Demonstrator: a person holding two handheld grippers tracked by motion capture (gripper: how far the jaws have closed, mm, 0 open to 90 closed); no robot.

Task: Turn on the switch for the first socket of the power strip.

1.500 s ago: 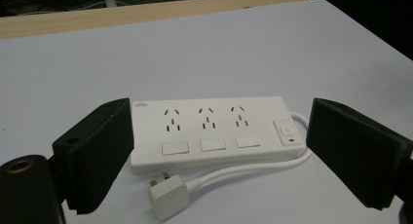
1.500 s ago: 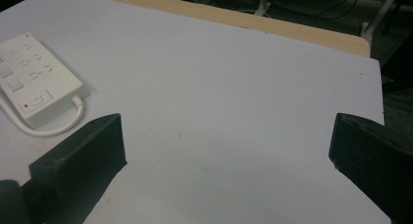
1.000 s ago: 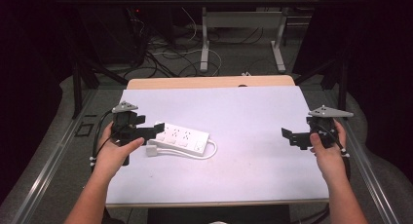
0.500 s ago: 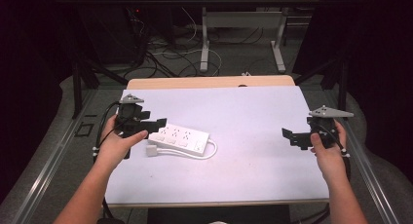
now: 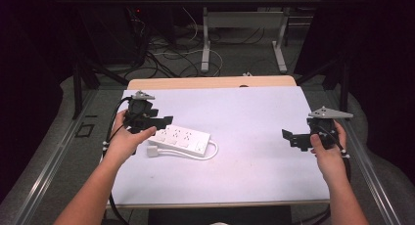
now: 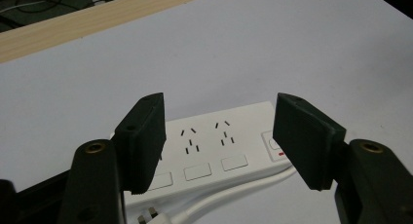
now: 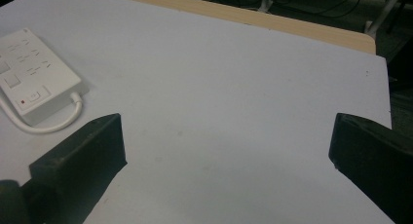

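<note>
A white rectangular plastic power strip (image 5: 182, 139) with its white cord looped beside it is seen left of centre on the pale lavender table top (image 5: 254, 117). The left gripper (image 5: 164, 122) is held spread wide just above the strip's left end. The right gripper (image 5: 288, 136), at right of frame, is likewise spread, grasping nothing.

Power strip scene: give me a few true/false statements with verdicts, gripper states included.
1. The white power strip lies flat on the table. True.
2. The left gripper is shut on the strip. False: its jaws stand open, apart from it.
3. The right gripper is open, over bare tabletop. True.
4. The strip's cord hangs off the table edge. False: it loops beside the strip on the table.
</note>
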